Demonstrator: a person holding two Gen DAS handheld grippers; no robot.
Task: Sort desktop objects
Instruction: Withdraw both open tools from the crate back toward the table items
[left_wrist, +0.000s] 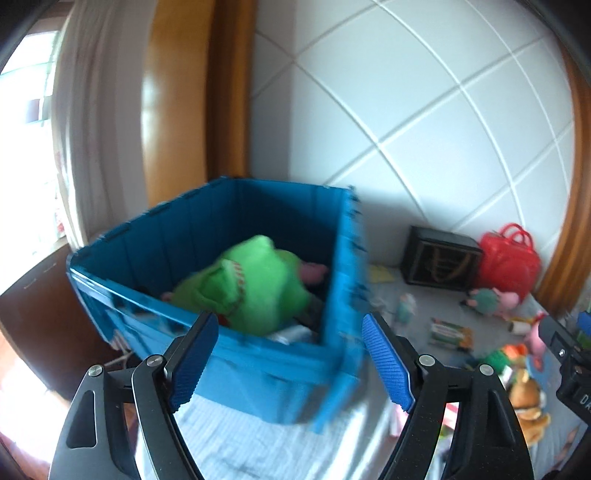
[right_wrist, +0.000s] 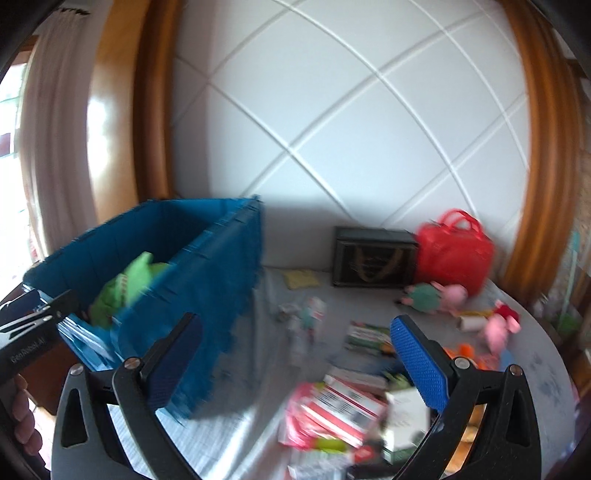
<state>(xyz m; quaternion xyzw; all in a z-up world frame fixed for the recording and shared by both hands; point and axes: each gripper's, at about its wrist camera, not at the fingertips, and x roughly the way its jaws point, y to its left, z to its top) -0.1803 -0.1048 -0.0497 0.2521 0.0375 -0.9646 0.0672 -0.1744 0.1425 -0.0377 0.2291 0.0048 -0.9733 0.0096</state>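
One blue plastic storage crate (left_wrist: 236, 354), rectangular, ribbed walls, open top; it stands at the left end of the light grey cloth-covered bed surface (right_wrist: 229, 439), its far side close to the white panelled headboard (right_wrist: 332, 110). Contents: one bright green plush toy (left_wrist: 251, 291), lying on its side and filling most of the inside; something pink shows behind it, blurred.

Loose items on the bed surface, right of the crate:
- one black rectangular box with gold lettering (right_wrist: 373, 262), at the far edge against the headboard;
- one red handbag with two handles (right_wrist: 456, 251), just beside the box on its right;
- two pink-faced plush dolls, one in a green dress (right_wrist: 432, 295), one in a red dress (right_wrist: 502, 321);
- one yellow flat paper (right_wrist: 301, 277), near the crate's far corner;
- one green-and-white carton (right_wrist: 369, 336), mid-surface;
- one heap of red-and-white packets (right_wrist: 332, 413) at the near edge, count not readable through blur.

A bare strip of cloth runs between the crate's right wall and the heap.

Left gripper (left_wrist: 290, 363): blue pads spread wide, nothing between them, in front of the crate's near wall. Right gripper (right_wrist: 295, 369): blue pads likewise wide apart, holding nothing, above the bare strip.
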